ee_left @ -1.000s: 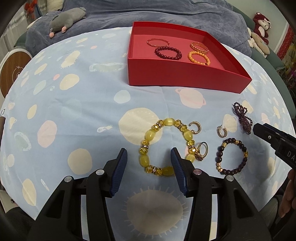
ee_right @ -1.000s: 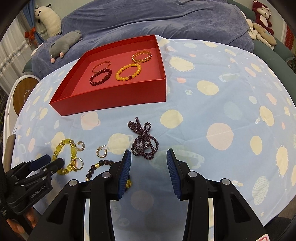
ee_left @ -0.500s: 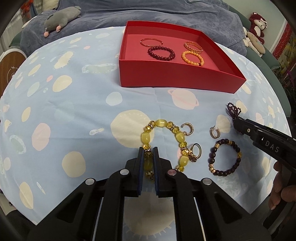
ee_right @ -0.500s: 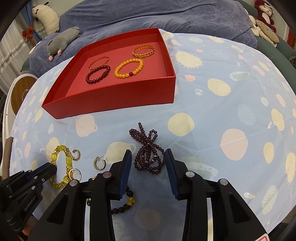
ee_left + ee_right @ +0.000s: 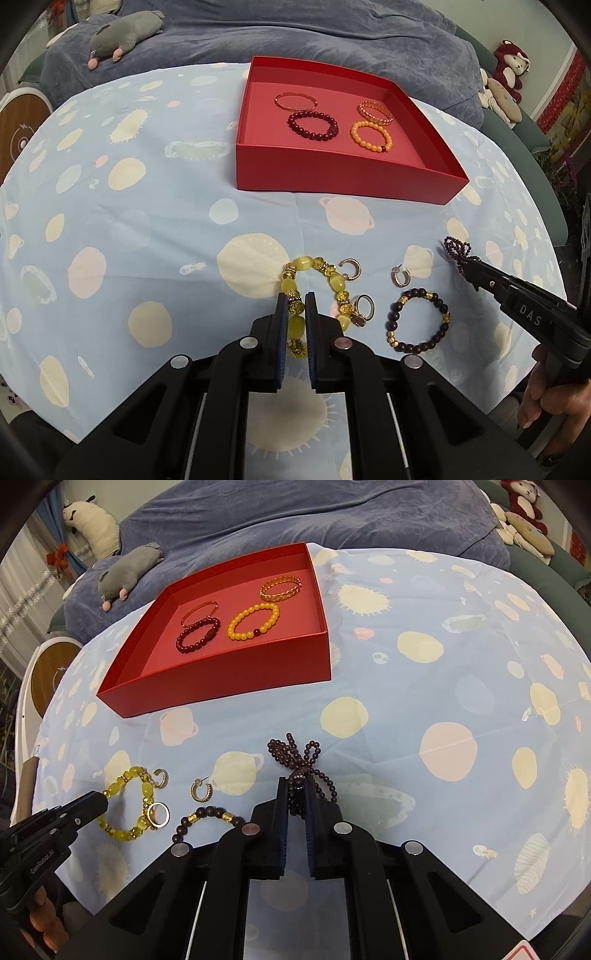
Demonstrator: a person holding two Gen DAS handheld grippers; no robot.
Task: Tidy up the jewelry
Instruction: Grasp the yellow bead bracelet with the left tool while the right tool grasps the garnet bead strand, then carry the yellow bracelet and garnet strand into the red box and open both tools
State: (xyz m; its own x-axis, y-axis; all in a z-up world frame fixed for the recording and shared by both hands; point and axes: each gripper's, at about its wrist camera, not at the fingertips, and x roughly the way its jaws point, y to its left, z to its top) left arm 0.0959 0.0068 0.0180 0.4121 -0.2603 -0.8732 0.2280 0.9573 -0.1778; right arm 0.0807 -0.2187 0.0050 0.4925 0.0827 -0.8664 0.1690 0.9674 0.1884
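Observation:
My left gripper (image 5: 296, 301) is shut on the yellow bead bracelet (image 5: 317, 271), which lies on the blue cloth. My right gripper (image 5: 296, 784) is shut on the purple bead strand (image 5: 295, 757); it also shows in the left wrist view (image 5: 456, 248). A dark bead bracelet (image 5: 417, 319), two hoop earrings (image 5: 351, 267) (image 5: 400, 277) and a ring (image 5: 364, 306) lie between them. The red box (image 5: 347, 179) at the back holds several bracelets, among them an orange one (image 5: 371, 134) and a dark red one (image 5: 313, 125).
The table is covered by a blue planet-print cloth (image 5: 443, 701). A grey plush mouse (image 5: 122, 33) lies on the blue bedding behind. Plush toys (image 5: 506, 74) sit at the far right. A round wooden object (image 5: 55, 672) stands at the left.
Both grippers moved forward and closed: the left on the yellow bracelet a second ago, the right on the purple strand in the last half second.

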